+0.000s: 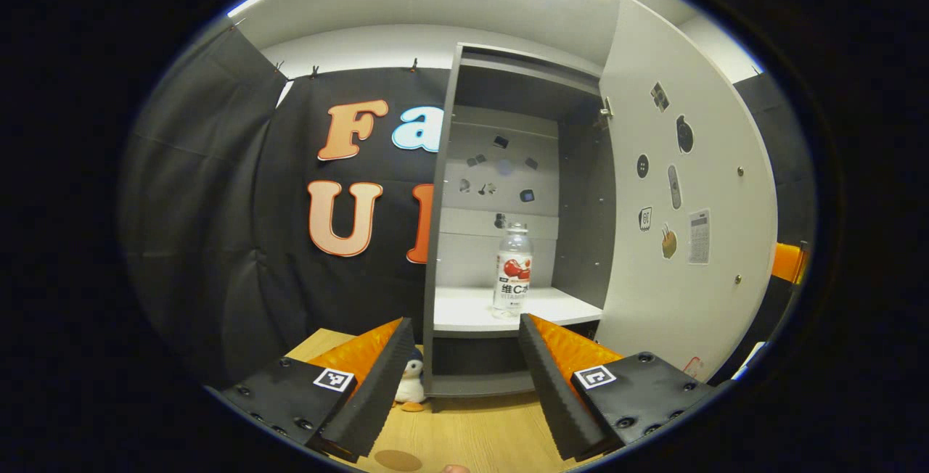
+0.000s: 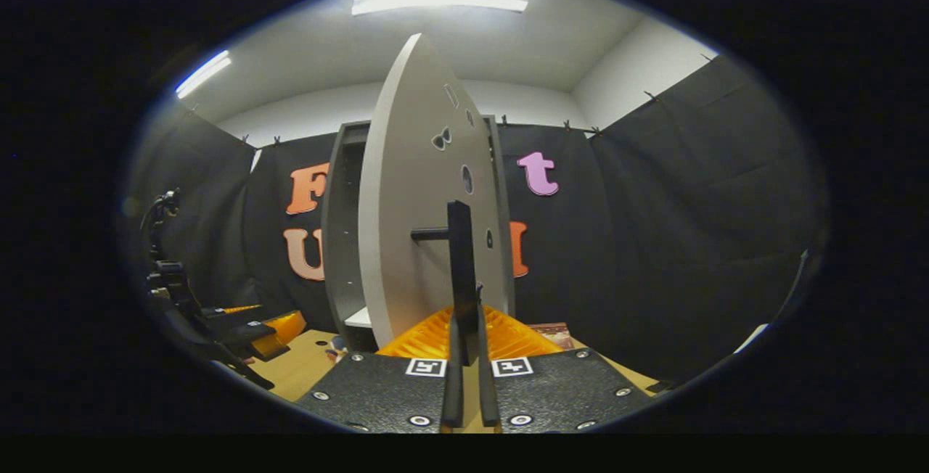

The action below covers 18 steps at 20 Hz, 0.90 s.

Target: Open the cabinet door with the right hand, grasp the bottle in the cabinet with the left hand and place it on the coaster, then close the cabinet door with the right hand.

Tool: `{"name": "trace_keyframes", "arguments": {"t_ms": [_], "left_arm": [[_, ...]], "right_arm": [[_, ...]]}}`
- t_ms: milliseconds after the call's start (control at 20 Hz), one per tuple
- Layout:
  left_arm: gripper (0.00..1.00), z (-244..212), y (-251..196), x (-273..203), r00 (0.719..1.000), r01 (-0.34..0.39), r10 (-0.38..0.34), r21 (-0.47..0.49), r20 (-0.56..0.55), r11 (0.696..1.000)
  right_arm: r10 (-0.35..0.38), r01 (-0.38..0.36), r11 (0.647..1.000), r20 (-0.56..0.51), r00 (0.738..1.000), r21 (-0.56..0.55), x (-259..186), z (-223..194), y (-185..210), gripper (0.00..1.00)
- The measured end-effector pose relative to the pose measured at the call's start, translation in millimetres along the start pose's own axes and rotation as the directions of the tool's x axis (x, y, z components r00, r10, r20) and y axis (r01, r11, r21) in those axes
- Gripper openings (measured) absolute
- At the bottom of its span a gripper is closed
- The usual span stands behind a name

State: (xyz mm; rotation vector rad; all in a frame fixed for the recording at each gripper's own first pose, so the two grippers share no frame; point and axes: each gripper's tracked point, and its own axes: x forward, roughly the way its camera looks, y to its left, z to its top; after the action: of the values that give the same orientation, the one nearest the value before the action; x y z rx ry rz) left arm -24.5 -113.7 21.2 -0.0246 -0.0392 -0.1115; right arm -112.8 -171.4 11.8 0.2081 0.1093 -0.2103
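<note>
The bottle [image 1: 512, 270] stands upright on the white shelf [image 1: 464, 310] inside the cabinet [image 1: 508, 96], near the shelf's front edge; small stickers dot the cabinet's back wall; the cabinet door [image 1: 682, 190] is swung wide open to the right, its inner face carrying more stickers. In the left gripper view the left gripper [image 1: 464, 357] is held in front of the cabinet with its fingers spread wide apart and nothing between them, the bottle beyond the gap; below lie the wooden tabletop [image 1: 479, 437], a small penguin toy [image 1: 412, 384] beside the cabinet's foot, and a brown round coaster [image 1: 398, 460] at the near edge. In the right gripper view the right gripper [image 2: 468, 342] is clamped on the door's dark handle [image 2: 459, 277], both fingers pressing its bar; the door shows edge-on; the left gripper sits farther off at the left.
</note>
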Motion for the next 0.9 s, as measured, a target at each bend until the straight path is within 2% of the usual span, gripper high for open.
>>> {"name": "trace_keyframes", "arguments": {"t_ms": [50,200,300,350,400,450,500,550,600,650,700,750,900], "left_arm": [[0.94,-2,-6,0,1.000,0.008,-0.008,-0.003,-0.005,1.000],[0.95,-7,-25,1,0.999,0.029,-0.029,-0.011,-0.019,1.000],[0.95,-6,-28,1,0.999,0.028,-0.028,-0.002,-0.018,1.000],[0.96,-6,-31,3,1.000,0.027,-0.027,0.002,-0.017,1.000],[0.95,-7,-33,4,0.999,0.025,-0.025,0.006,-0.019,1.000],[0.95,-7,-35,3,1.000,0.024,-0.024,0.012,-0.019,1.000],[0.95,-7,-35,3,1.000,0.022,-0.022,0.018,-0.020,1.000],[0.95,-8,-36,3,1.000,0.018,-0.017,0.024,-0.021,1.000],[0.95,-9,-36,3,1.000,0.014,-0.013,0.027,-0.022,1.000],[0.94,-10,-37,3,1.000,0.012,-0.011,0.029,-0.023,1.000],[0.95,-10,-39,3,1.000,0.012,-0.011,0.030,-0.026,0.999],[0.95,-12,-40,4,1.000,0.012,-0.011,0.034,-0.029,0.999],[0.95,-12,-46,7,1.000,0.018,-0.017,0.043,-0.026,0.999]], "right_arm": [[-0.012,0.012,1.000,0.004,1.000,-0.011,-1,2,-13,0.07],[-0.029,0.029,0.999,0.010,1.000,-0.033,-1,1,-51,0.06],[-0.034,0.034,0.999,0.016,0.999,-0.041,-1,2,-72,0.00],[-0.023,0.024,0.999,0.014,1.000,-0.035,0,2,-78,0.02],[-0.007,0.008,1.000,0.013,1.000,-0.023,-1,3,-81,0.10],[0.006,-0.006,1.000,0.012,1.000,-0.022,0,2,-83,0.02],[0.012,-0.012,1.000,0.011,1.000,-0.029,0,1,-87,0.11],[0.015,-0.014,0.999,0.008,1.000,-0.035,-1,1,-92,0.04],[0.009,-0.008,0.999,0.006,1.000,-0.042,-2,2,-97,0.06],[0.000,0.001,0.999,0.008,1.000,-0.047,-5,3,-103,0.17],[-0.018,0.018,0.999,0.008,1.000,-0.051,-8,5,-109,0.13],[-0.035,0.036,0.998,0.009,0.999,-0.055,-11,5,-115,0.21],[-0.077,0.079,0.993,0.026,0.997,-0.083,-25,11,-129,0.27]]}}
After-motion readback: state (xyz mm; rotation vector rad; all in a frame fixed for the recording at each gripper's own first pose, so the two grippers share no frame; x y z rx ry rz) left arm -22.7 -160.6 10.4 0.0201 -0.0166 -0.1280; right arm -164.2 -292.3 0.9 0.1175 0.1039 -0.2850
